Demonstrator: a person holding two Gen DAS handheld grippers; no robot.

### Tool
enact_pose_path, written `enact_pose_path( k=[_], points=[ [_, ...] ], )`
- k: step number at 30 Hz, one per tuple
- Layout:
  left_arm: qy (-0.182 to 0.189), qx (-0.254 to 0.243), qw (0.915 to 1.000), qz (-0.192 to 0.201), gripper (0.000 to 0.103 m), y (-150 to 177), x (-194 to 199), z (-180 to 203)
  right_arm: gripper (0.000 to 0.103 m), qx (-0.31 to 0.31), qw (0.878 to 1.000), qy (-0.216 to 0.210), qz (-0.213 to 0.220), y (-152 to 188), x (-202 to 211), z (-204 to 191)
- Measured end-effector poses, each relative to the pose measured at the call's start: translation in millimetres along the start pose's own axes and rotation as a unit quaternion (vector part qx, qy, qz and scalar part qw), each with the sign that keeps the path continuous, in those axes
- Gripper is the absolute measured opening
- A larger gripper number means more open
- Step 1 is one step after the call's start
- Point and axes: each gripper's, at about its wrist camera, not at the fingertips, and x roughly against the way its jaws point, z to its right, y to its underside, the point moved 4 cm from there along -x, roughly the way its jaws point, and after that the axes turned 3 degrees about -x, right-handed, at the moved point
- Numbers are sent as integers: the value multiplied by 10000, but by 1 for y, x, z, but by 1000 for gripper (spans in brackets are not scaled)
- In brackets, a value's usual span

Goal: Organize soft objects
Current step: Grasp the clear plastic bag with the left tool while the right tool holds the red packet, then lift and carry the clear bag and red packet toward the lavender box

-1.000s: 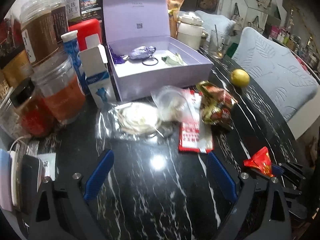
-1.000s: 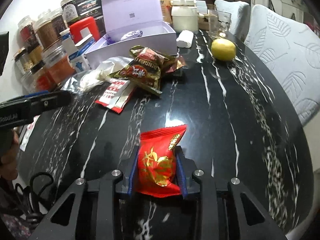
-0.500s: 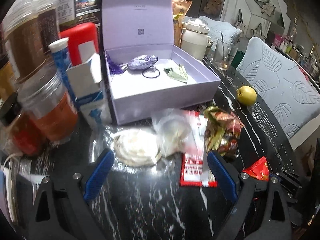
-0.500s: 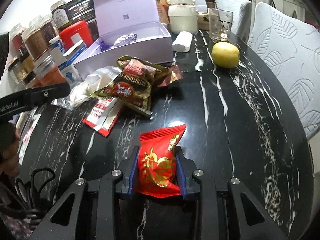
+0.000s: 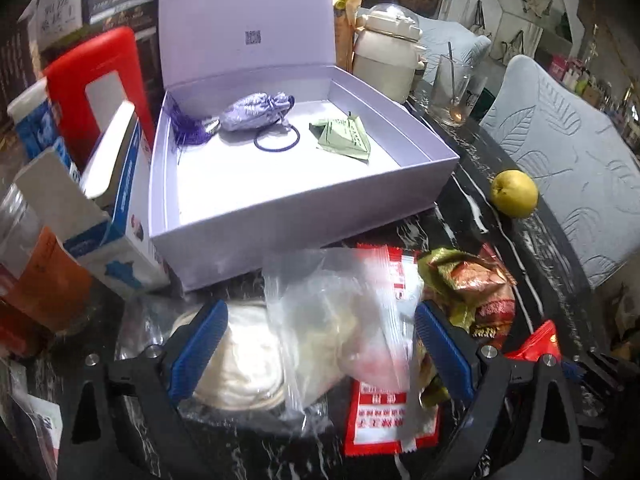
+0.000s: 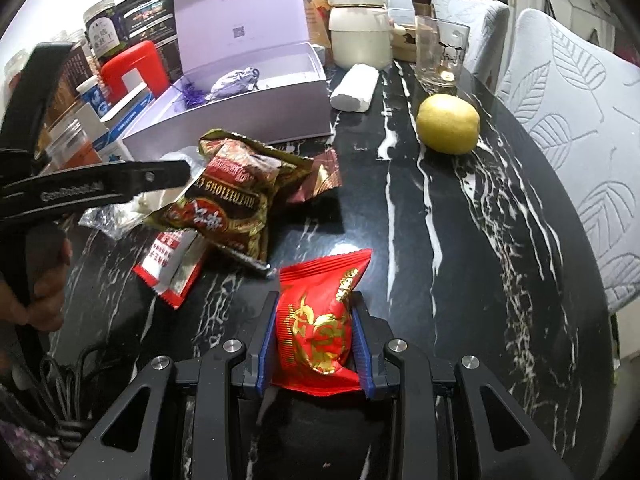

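My left gripper (image 5: 320,346) is open, its blue pads either side of a clear plastic bag (image 5: 340,320) lying over a white round bag (image 5: 240,364) and a red-white sachet (image 5: 380,420). A brown-gold snack packet (image 5: 472,292) lies to the right. The open lilac box (image 5: 304,184) stands just beyond, holding a lilac pouch (image 5: 256,114), a hair tie and a green packet (image 5: 344,138). My right gripper (image 6: 314,340) is shut on a red snack packet (image 6: 316,320) above the table. The brown-gold packet (image 6: 236,200) and the box (image 6: 248,108) lie ahead to the left.
Jars, a red container (image 5: 96,80) and a blue-white carton (image 5: 116,208) crowd the left side. A cream jug (image 6: 360,36), a glass (image 6: 440,52), a white roll (image 6: 356,88) and a yellow fruit (image 6: 448,124) stand on the black marble table (image 6: 460,260). Padded chairs line the right edge.
My left gripper has moved forward toward the box, so the clear bag now lies between its pads. My right gripper has moved forward a little, still holding the red packet.
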Motion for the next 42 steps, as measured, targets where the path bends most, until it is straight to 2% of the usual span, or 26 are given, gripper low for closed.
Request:
enact_pose_path(
  k=[2, 8, 9, 11, 12, 14, 15, 18, 20, 23, 27, 30, 36, 42],
  points=[
    [-46, -110, 9999, -22, 96, -2, -3, 4, 33, 3, 10000, -18, 44, -2, -1, 2],
    [-516, -355, 9976, -280, 96, 1, -18, 9, 33, -62, 9999, -92, 90, -3, -1, 4],
    [-433, -221, 9985, -262, 93, 2, -19, 6, 33, -67, 9999, -95, 95, -3, -1, 5],
    [-260, 54, 9993, -259, 75, 3, -17, 2, 33, -88, 9998, -118, 119, -1, 0, 7],
    [-206, 87, 9994, -255, 71, 3, -17, 3, 33, -93, 9998, -119, 125, -1, 1, 7],
    [-300, -95, 9993, -193, 59, 2, -12, 9, 33, -99, 9998, -116, 129, 0, 2, 8],
    [-357, -183, 9990, -183, 58, 2, -11, 12, 33, -108, 9998, -127, 137, 0, 2, 9],
    [-368, -259, 9989, -158, 46, 4, -6, 17, 33, -163, 9996, -159, 152, 1, 3, 11],
    [-321, -234, 9992, -103, 46, 4, 0, 17, 33, -185, 9996, -133, 161, 3, 4, 12],
    [-457, -298, 9985, -7, 46, 7, 8, 20, 33, -200, 9996, -125, 169, 8, 7, 13],
    [-298, -230, 9993, 67, 45, 13, 23, 23, 33, -195, 9996, -111, 179, 14, 11, 12],
    [-322, -275, 9989, 178, 45, 19, 38, 26, 32, -224, 9994, -151, 196, 19, 17, 11],
    [-113, -127, 9998, 104, 45, 44, 56, 26, 32, -268, 9992, -188, 220, 32, 27, 6],
    [-131, -33, 9998, 150, 45, 67, 74, 19, 32, -183, 9991, -235, 298, 42, 38, -7]
  ],
)
